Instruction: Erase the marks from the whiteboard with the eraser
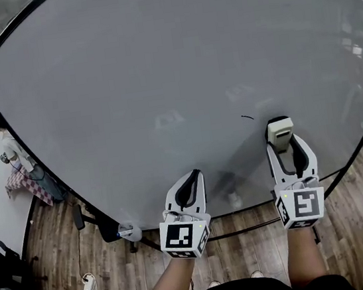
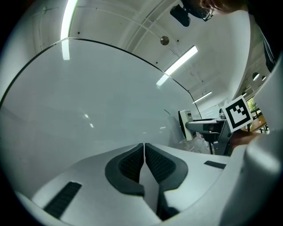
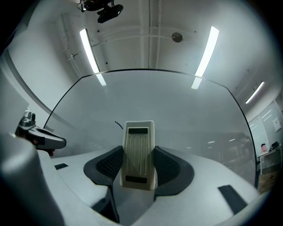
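Head view: the left gripper [image 1: 194, 174] is nearest, its dark ribbed pads pressed together on nothing. The right gripper [image 1: 289, 150] pinches a cream, grooved plastic eraser [image 1: 278, 130], its long axis running along the jaws. Just up-left of the eraser's tip, one short curved dark mark [image 1: 247, 117] remains on the glossy whiteboard [image 1: 157, 64].

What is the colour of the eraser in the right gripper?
The eraser is cream-white with two dark patches; the right gripper view shows it best.
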A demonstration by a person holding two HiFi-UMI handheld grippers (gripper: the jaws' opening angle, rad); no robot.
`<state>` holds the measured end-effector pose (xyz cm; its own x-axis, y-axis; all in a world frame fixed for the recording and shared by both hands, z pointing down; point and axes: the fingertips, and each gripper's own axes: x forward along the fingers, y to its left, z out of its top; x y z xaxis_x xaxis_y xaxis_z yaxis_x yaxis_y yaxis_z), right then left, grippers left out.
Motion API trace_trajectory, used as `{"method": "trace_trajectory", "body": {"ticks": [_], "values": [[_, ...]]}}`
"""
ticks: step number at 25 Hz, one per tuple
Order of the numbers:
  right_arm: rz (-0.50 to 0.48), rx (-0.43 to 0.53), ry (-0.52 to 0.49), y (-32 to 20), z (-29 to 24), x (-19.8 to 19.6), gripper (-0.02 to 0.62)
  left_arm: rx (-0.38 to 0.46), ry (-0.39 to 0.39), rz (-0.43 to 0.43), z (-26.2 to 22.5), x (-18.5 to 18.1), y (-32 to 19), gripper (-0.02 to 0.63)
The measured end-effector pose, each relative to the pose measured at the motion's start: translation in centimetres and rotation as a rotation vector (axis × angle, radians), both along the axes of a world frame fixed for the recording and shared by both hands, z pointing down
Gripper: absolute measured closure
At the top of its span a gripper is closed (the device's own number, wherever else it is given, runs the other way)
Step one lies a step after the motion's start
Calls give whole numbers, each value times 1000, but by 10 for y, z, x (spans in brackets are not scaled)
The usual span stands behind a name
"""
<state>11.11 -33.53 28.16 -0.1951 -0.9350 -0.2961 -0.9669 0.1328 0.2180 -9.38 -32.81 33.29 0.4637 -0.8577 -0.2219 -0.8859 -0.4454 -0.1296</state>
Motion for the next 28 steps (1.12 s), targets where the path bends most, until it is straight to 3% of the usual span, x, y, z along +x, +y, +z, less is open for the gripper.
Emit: {"method": "trace_trajectory", "body": {"ticks": [9,18,22,28], "values": [[-120,12,29,5,-7,-60,350,62,-12,8,-20,0,5,580],[-172,53,101,6,-32,-124,350,126,0,-40,-44,-35,22,580],[-166,45,82,6,-41,-131,350,136,-2,-54,-51,-44,25,580],[-131,35,85,-1,-41,-118,350,109,35,-7,-54,-37,26,580]]}}
